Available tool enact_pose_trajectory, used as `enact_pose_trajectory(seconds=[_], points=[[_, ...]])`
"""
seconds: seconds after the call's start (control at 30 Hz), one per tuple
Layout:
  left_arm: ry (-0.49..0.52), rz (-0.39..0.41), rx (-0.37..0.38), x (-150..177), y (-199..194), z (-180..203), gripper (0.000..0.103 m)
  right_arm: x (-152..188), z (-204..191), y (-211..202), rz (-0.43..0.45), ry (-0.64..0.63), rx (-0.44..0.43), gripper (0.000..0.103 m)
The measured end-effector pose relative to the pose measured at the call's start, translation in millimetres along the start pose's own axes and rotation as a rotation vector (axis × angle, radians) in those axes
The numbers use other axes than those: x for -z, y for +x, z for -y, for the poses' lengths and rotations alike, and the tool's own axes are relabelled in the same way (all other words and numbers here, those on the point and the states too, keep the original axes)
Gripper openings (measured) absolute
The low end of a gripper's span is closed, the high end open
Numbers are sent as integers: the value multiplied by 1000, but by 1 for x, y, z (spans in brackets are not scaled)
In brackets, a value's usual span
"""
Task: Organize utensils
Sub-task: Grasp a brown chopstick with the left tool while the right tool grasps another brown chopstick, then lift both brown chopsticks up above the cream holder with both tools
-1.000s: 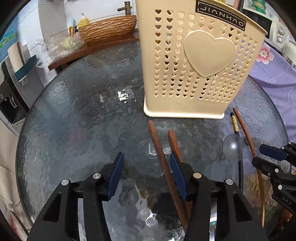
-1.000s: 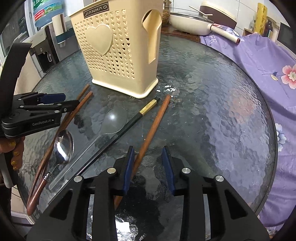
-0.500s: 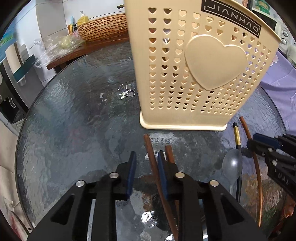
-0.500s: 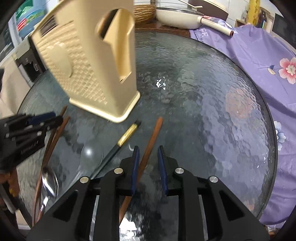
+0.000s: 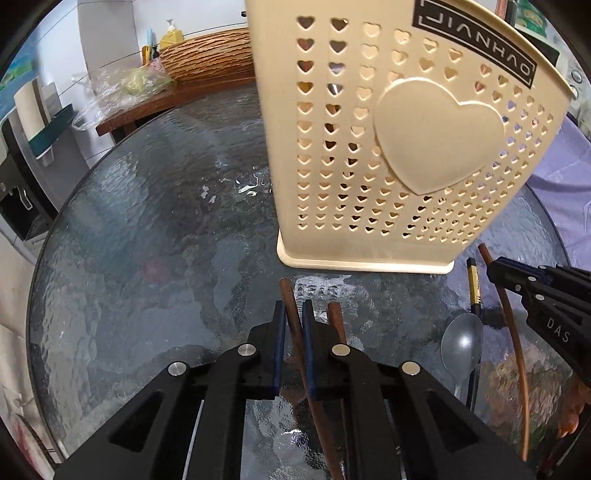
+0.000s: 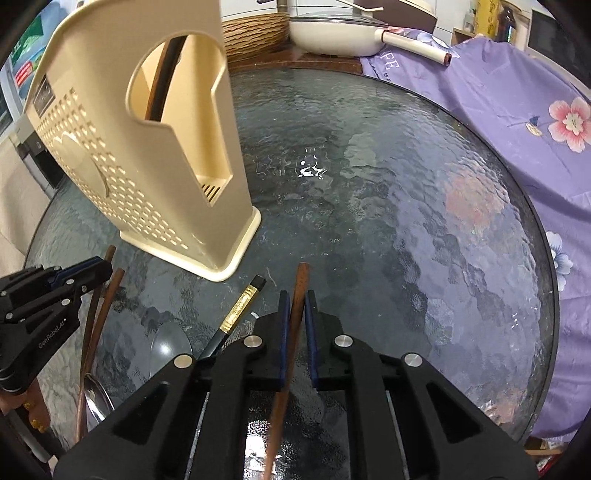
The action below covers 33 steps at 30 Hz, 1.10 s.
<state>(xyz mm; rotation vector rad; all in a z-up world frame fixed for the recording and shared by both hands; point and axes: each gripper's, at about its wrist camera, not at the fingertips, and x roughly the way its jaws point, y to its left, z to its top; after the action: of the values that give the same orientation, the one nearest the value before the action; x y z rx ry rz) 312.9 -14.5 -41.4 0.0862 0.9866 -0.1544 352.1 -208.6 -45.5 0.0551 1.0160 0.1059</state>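
A cream perforated utensil holder (image 5: 399, 147) stands on the round glass table (image 5: 147, 240); it also shows in the right wrist view (image 6: 147, 166), with dark utensils inside. My left gripper (image 5: 293, 314) is shut on a brown chopstick (image 5: 288, 295); a second brown chopstick (image 5: 336, 321) lies just right of it. My right gripper (image 6: 295, 302) is shut on another brown chopstick (image 6: 300, 280). A black chopstick with a gold band (image 6: 240, 306), a clear spoon (image 6: 170, 343) and a metal spoon (image 5: 461, 343) lie on the glass between the grippers.
A purple floral cloth (image 6: 517, 110) covers the right side. A white pan (image 6: 332, 33) and a woven basket (image 5: 207, 55) sit behind the table. A water dispenser (image 5: 26, 147) stands at the left.
Both grippers moved forward toward the holder and closed, each onto a brown chopstick. The left went from wide open to shut.
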Motion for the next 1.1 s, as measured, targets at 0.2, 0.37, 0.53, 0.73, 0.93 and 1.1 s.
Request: enact_pose_trajectory(seconds=[0.2,0.37,0.53,0.73,0.93,1.1], points=[[-29,22,12,1,-1,-8,9,3,9,-2,28,31,-27,7],[-44,51,17,0,-9,-15,9,4,9,-12,69,46,-59,7],[-69,93,27,-2,-26,-22,9,3,12,-35,138,50,-113,7],[-79,178,22,-4,-59,-28,8,6,12,-73,221,49,-199,7],[-71,259,42,-5,-96,-31,8,10,12,-114,302,22,-255,7],[-46,317,57,-3,-126,-25,7,16,13,-147,346,11,-310,7]])
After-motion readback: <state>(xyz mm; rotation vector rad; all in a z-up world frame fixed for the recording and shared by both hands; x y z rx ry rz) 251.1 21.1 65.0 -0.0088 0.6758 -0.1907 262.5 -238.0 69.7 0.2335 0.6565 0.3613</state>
